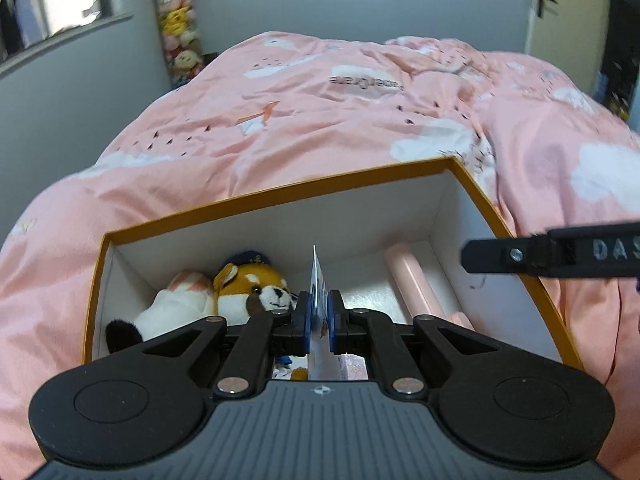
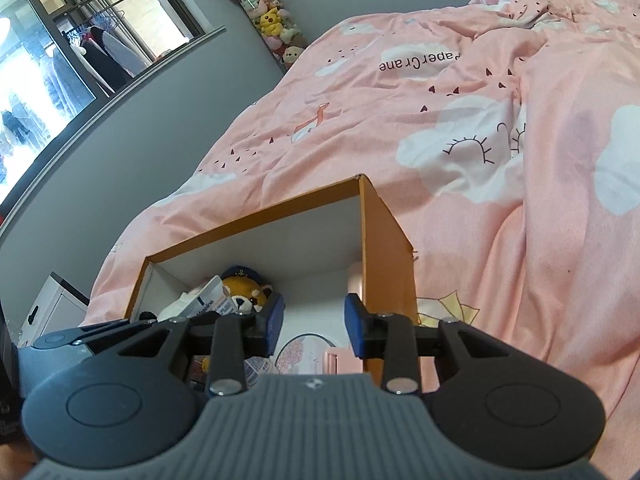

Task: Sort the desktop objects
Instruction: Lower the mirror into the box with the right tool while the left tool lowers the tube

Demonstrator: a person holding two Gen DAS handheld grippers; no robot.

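An orange box (image 1: 280,196) with a white inside stands on the bed. In it lie a red panda plush (image 1: 256,288) in a blue cap, a white plush (image 1: 180,300) and a pink cylinder (image 1: 412,280). My left gripper (image 1: 319,306) hangs over the box, shut on a thin white and blue packet (image 1: 318,272) that stands on edge. A black finger (image 1: 520,256) of the right tool crosses the box's right wall. My right gripper (image 2: 316,322) is open above the box (image 2: 384,240), nothing between its blue pads. The packet (image 2: 208,300) and panda plush (image 2: 248,288) show to its left.
A rumpled pink duvet (image 2: 500,140) covers the bed around the box. A tall clear tube of plush toys (image 2: 268,16) stands by the grey wall, next to a window (image 2: 60,60). A white cabinet (image 2: 52,312) is beside the bed. A round pink item (image 2: 304,354) lies low in the box.
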